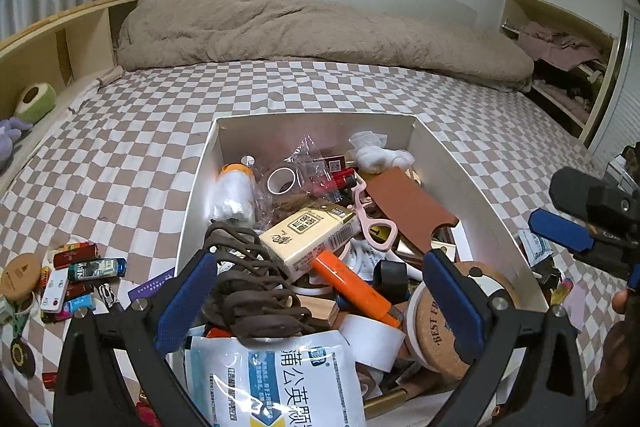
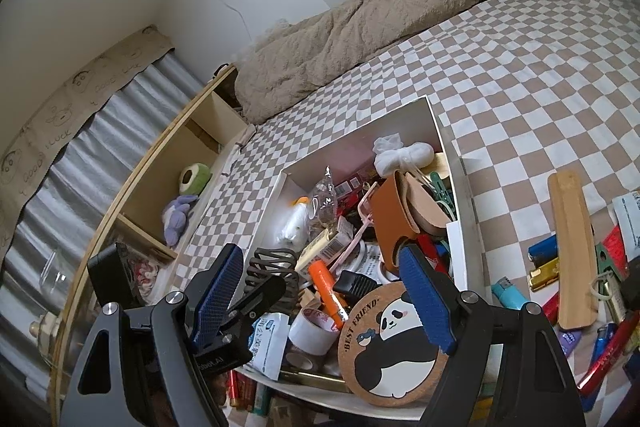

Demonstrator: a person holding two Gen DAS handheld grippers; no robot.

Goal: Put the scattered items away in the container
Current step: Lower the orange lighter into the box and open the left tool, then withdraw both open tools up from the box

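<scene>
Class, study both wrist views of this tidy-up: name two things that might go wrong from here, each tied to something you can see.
1. The white box is heaped; the panda coaster leans at its near edge and may slide out.
2. Lighters lie scattered left of the box, more clutter to its right; both hand-held grippers hang open over the box, so reaching sideways might knock it.

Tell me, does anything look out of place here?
Yes. Many small items still lie on the checked sheet outside the white box: lighters to its left, a wooden strip and more lighters to its right. The box itself is heaped, with a panda coaster leaning at its near edge.
</scene>
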